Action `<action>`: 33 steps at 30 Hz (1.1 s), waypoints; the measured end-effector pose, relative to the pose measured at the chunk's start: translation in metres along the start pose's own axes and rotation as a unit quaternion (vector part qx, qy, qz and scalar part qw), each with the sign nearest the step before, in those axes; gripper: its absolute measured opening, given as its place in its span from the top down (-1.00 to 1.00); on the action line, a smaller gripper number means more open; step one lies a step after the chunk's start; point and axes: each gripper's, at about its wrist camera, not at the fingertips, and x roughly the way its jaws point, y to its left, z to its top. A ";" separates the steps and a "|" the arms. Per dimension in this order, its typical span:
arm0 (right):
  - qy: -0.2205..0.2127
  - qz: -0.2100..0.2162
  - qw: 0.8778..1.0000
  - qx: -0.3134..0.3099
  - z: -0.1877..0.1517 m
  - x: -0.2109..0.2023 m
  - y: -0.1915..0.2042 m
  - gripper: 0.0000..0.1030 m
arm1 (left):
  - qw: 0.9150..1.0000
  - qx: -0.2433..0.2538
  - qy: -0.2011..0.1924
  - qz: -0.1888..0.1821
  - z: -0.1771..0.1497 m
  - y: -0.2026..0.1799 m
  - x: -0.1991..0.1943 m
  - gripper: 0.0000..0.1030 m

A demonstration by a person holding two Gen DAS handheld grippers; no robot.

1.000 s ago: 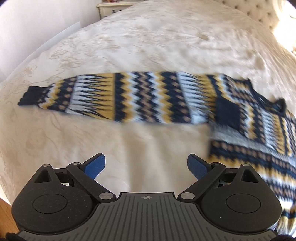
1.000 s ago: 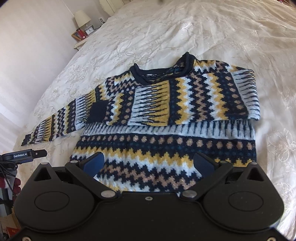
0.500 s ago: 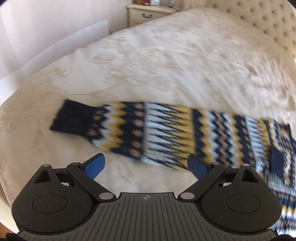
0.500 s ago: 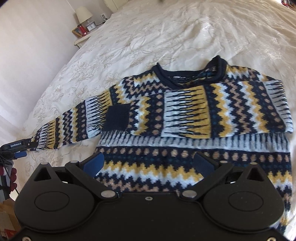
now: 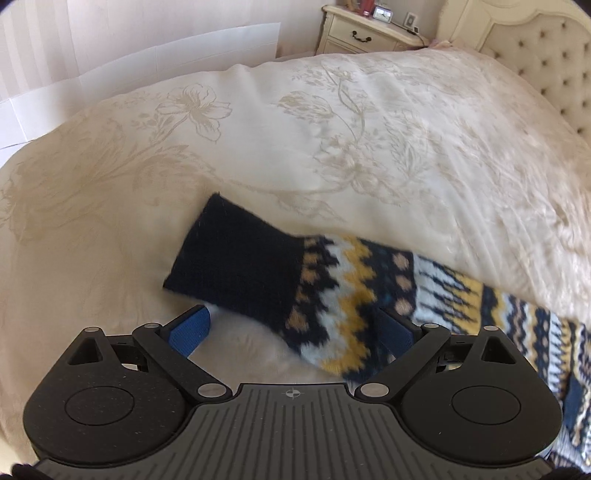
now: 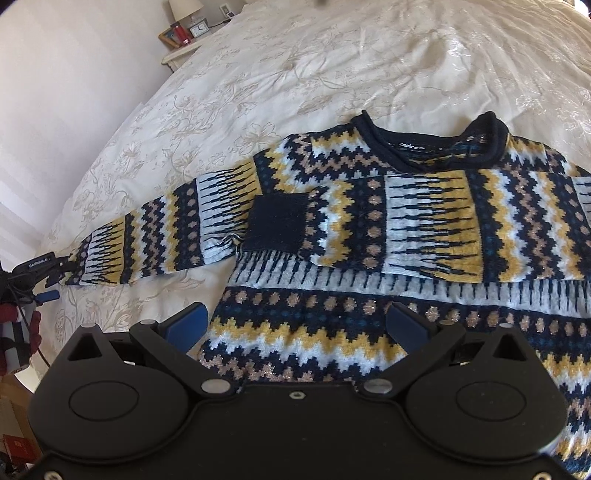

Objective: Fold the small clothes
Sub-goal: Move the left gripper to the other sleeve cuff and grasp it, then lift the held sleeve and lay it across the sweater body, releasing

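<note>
A navy, yellow and white patterned sweater (image 6: 369, 236) lies flat on the cream bedspread (image 6: 303, 62). One sleeve is folded across its chest, with the navy cuff (image 6: 277, 221) on the body. The other sleeve (image 6: 166, 236) stretches out to the left. In the left wrist view that sleeve's navy cuff (image 5: 236, 258) lies just ahead of my open left gripper (image 5: 293, 328), whose blue fingers straddle the sleeve end. My right gripper (image 6: 295, 325) is open and empty above the sweater's lower body.
A cream nightstand (image 5: 362, 33) stands beyond the bed, beside a tufted headboard (image 5: 546, 62). A pale wall (image 6: 66, 74) runs along the bed's left side. A lamp and clock (image 6: 192, 22) sit on the nightstand. The left gripper's body (image 6: 33, 269) shows at the sleeve end.
My left gripper has moved left along the outstretched sleeve and down to its cuff. My right gripper has drifted closer over the sweater body.
</note>
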 end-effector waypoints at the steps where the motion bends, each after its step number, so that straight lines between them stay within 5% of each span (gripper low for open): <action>1: 0.001 -0.001 1.000 -0.002 0.001 0.001 0.002 -0.99 | 1.000 -0.002 -0.001 -0.003 0.003 0.002 0.001 -0.88; 10: 0.008 -0.005 1.000 -0.004 0.003 0.005 0.010 -0.99 | 0.998 -0.063 -0.012 -0.029 0.025 0.019 0.008 -0.78; 12: 0.011 -0.003 1.000 -0.004 0.003 0.006 0.010 -0.99 | 0.997 -0.075 -0.017 -0.025 0.028 0.021 0.007 -0.55; 14: 0.011 -0.003 1.000 -0.003 0.002 0.006 0.011 -0.99 | 0.996 -0.083 -0.019 -0.017 0.029 0.022 0.005 -0.08; 18: 0.014 -0.003 1.000 -0.001 0.000 0.008 0.012 -0.99 | 0.996 -0.088 -0.018 -0.027 0.031 0.022 0.003 0.20; 22: 0.019 0.001 1.000 0.000 -0.003 0.009 0.012 -0.99 | 0.996 -0.077 -0.030 -0.041 0.031 0.016 -0.003 0.90; 33: 0.014 0.018 1.000 -0.003 -0.012 -0.002 -0.006 -0.99 | 0.988 -0.012 -0.104 -0.115 0.033 -0.060 -0.074 0.90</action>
